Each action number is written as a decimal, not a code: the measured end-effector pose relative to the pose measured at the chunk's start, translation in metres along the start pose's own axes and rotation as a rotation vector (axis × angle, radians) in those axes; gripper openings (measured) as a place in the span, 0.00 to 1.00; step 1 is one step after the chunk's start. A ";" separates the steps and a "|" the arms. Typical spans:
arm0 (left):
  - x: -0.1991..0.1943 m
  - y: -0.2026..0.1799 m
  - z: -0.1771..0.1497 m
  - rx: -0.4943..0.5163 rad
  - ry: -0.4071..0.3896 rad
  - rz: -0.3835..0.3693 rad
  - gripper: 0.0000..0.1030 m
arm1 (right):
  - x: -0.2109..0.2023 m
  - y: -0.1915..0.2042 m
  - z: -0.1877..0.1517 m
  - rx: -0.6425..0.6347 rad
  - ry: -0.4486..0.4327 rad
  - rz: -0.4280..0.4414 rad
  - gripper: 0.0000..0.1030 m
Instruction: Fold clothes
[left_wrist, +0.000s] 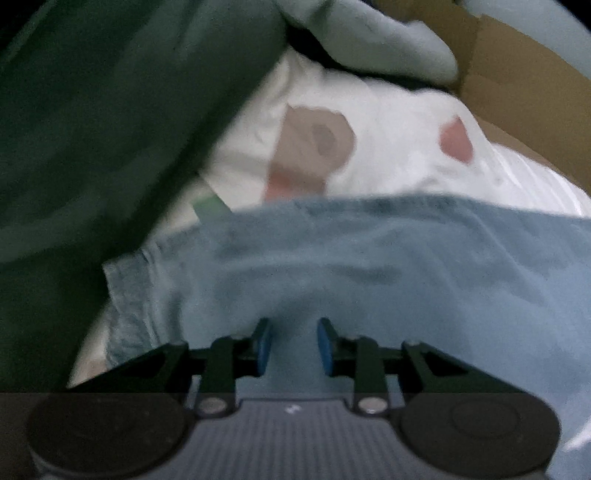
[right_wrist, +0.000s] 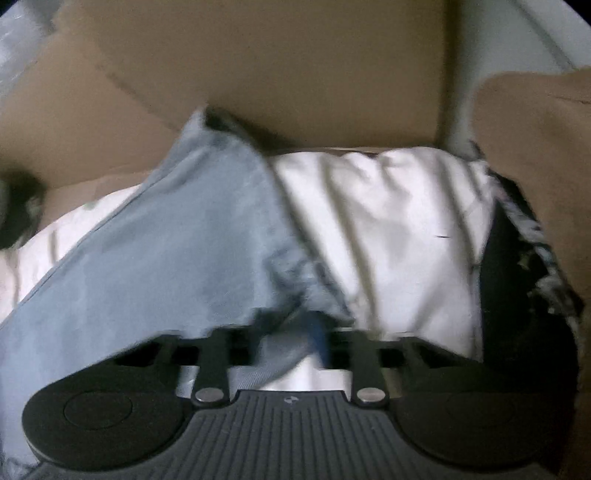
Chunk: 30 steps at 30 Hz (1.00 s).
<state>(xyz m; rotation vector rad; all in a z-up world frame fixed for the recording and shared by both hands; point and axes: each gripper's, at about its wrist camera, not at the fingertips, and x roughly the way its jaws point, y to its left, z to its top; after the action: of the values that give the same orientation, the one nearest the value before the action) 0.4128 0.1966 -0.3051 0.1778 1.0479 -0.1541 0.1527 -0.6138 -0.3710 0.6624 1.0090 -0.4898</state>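
A light blue garment (left_wrist: 369, 266) lies across a pile of clothes inside a cardboard box. In the left wrist view my left gripper (left_wrist: 293, 345) has its blue pads (left_wrist: 325, 347) close together with a fold of the blue cloth between them. The same blue garment (right_wrist: 166, 251) appears in the right wrist view, and its frayed edge runs into my right gripper (right_wrist: 295, 339), which is shut on it. One blue pad (right_wrist: 317, 338) shows there; the cloth hides the other. Both views are blurred.
A white garment with brown and pink prints (left_wrist: 332, 147) lies under the blue one, beside a dark green cloth (left_wrist: 110, 129) and a pale cloth (left_wrist: 388, 37). White fabric (right_wrist: 388, 229) and a dark patterned piece (right_wrist: 524, 266) fill the box, whose cardboard walls (right_wrist: 295, 66) stand close behind.
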 end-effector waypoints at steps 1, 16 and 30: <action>0.003 0.002 0.005 -0.009 -0.004 0.002 0.27 | 0.000 0.001 0.000 -0.006 -0.003 -0.008 0.06; 0.072 0.034 0.026 -0.034 0.066 0.153 0.03 | 0.001 0.029 -0.005 -0.129 -0.028 -0.168 0.00; 0.038 0.029 0.026 -0.141 0.084 0.060 0.61 | -0.035 0.029 -0.026 -0.037 -0.039 -0.122 0.19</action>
<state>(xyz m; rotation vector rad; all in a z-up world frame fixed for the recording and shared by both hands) 0.4591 0.2174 -0.3233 0.0882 1.1316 -0.0184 0.1400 -0.5731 -0.3419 0.5585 1.0236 -0.5873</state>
